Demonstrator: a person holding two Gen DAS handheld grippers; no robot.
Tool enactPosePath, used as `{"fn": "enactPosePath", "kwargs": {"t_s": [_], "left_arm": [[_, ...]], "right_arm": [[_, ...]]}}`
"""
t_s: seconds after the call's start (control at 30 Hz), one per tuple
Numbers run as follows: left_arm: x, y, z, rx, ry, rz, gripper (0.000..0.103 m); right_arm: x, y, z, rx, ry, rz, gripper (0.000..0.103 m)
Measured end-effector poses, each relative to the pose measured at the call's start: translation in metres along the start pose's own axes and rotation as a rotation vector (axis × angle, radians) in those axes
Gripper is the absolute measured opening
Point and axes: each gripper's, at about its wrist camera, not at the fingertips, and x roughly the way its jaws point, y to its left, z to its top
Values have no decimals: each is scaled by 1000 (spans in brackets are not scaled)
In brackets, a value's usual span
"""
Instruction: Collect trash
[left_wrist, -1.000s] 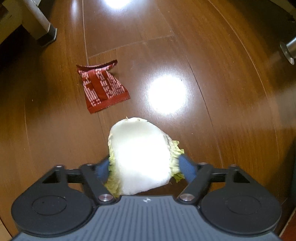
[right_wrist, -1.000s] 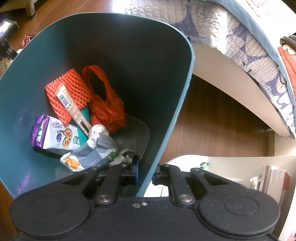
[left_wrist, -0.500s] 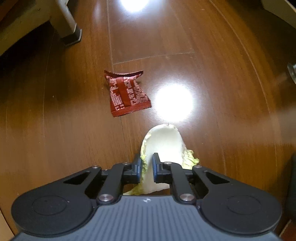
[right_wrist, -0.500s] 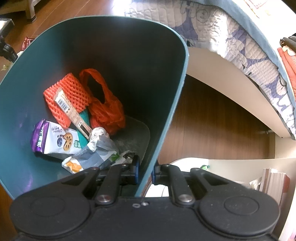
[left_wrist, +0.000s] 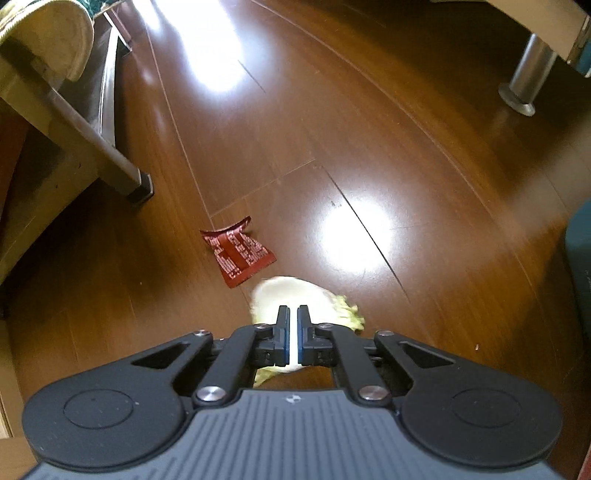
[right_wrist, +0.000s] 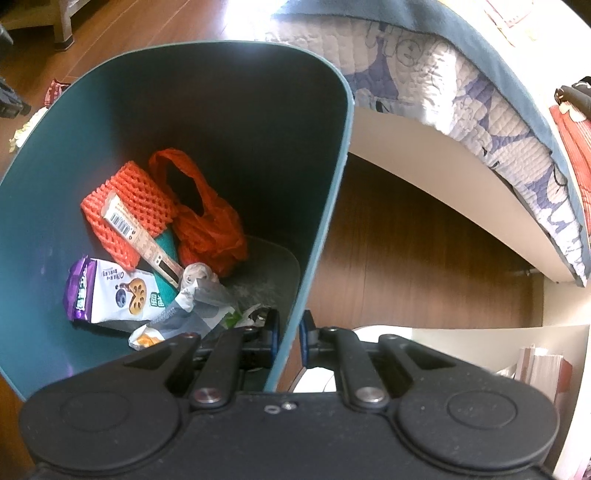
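My left gripper (left_wrist: 293, 314) is shut on a pale cabbage leaf (left_wrist: 317, 297) with a frilly green edge and holds it above the wooden floor. A red snack wrapper (left_wrist: 240, 254) lies flat on the floor just beyond and left of the leaf. My right gripper (right_wrist: 289, 330) is shut on the rim of a teal trash bin (right_wrist: 325, 206), tilted toward me. Inside the bin lie an orange foam net (right_wrist: 125, 199), an orange plastic bag (right_wrist: 210, 225), a purple-and-white snack bag (right_wrist: 107, 291) and other wrappers.
A wooden furniture leg (left_wrist: 127, 177) stands on the floor at left. A metal leg (left_wrist: 524, 77) stands at far right. A bed with a quilted cover (right_wrist: 461, 85) is beside the bin. Books (right_wrist: 543, 373) stand at lower right.
My left gripper closed on the cabbage leaf and lifted it away from the floor; the red wrapper looks farther off. The bin in my right gripper shifted slightly.
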Motion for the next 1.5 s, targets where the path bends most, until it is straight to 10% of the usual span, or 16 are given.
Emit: {"fn": "enactPosePath", "kwargs": {"t_s": [0.23, 0.3, 0.37, 0.4, 0.6, 1.2, 1.4, 1.5], "left_arm": [[17, 46, 1, -206, 68, -144, 13], [29, 55, 1, -257, 77, -173, 34], [37, 60, 2, -290, 74, -175, 83], [41, 63, 2, -306, 63, -177, 85], [89, 67, 7, -346, 131, -201, 85], [104, -7, -11, -51, 108, -126, 78], [90, -8, -15, -85, 80, -100, 56], [79, -7, -14, -84, 48, -40, 26]], "right_arm": [[3, -1, 3, -20, -7, -2, 10], [3, -1, 3, -21, -6, -3, 10], [4, -1, 3, -22, -3, -2, 10], [3, 0, 2, -20, -2, -3, 10], [3, -1, -1, -8, 7, 3, 10], [3, -2, -1, -14, 9, 5, 10], [2, 0, -1, -20, 2, 3, 10], [2, 0, 1, -25, -3, 2, 10]]}}
